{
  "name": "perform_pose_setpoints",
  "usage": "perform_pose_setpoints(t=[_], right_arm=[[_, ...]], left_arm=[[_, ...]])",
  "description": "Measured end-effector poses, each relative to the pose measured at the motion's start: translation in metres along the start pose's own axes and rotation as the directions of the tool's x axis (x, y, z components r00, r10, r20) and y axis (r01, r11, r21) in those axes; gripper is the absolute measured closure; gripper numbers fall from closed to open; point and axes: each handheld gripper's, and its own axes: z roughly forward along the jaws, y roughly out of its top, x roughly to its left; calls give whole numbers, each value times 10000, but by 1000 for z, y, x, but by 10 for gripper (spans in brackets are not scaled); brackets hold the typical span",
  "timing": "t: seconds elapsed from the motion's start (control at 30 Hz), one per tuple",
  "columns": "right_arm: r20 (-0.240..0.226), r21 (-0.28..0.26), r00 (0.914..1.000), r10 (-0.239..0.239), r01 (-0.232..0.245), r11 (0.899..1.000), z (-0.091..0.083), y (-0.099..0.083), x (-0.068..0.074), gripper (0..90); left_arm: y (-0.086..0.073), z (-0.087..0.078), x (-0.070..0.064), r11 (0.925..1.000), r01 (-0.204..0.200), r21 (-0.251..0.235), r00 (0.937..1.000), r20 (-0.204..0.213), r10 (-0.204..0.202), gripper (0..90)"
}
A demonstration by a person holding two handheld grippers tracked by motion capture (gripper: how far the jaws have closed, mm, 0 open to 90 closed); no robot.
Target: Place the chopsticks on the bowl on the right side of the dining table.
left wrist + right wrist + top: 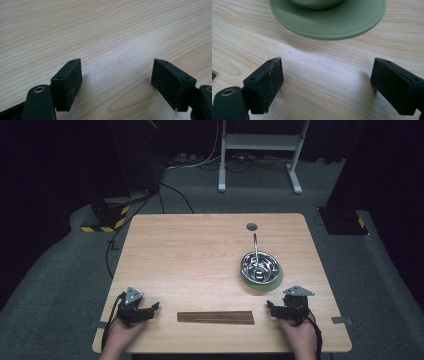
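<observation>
Your two tools rest at the near edge of the table (200, 250), both released and gripping nothing. You are at the start, with nothing yet picked up.

The left tool (150, 309) sits at about 7 o'clock on the table, your left hand (120, 335) behind it, its tips aimed toward 3 o'clock. In the left gripper view its jaws stand wide apart over bare wood.

The right tool (271, 308) sits at about 5 o'clock, your right hand (298, 334) behind it, its tips turned inward toward 9 o'clock. In the right gripper view its jaws are likewise spread, low to the wood.

Between the two tools lies the bundle of dark wooden sticks (215, 318), flat at 6 o'clock, long axis running from 9 to 3. Neither tool touches it; each is near one end.

At about 3 o'clock from the table's middle, just beyond the right tool, stands the steel bowl (260, 265) on the green plate (262, 284), a metal utensil (256, 247) leaning in it with its handle toward 12 o'clock.

The next move, I judge, calls for closing on the sticks: slide a tool inward, keep it low, and line the jaws across the bundle's narrow width before clenching.
</observation>
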Motion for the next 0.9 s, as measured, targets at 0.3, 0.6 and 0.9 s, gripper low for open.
perform_pose_setpoints(t=[0.3, 0.6, 0.9], right_arm=[[-38, 90, 9999, 115, -114, 9999, -3, -2, -1, 114], [-19, -730, 9997, -247, 245, 9970, -15, -8, 7, 268], [-654, -713, 9955, -683, 636, 9954, -13, -3, 38, 311]], left_arm=[[0, 1, -1, 9991, 270, -319, 9994, -187, -277, 264], [-1, -2, 1, 10000, 74, -8, 10000, 26, -74, 260], [0, -1, 0, 10000, 15, 20, 10000, 62, -15, 257]])
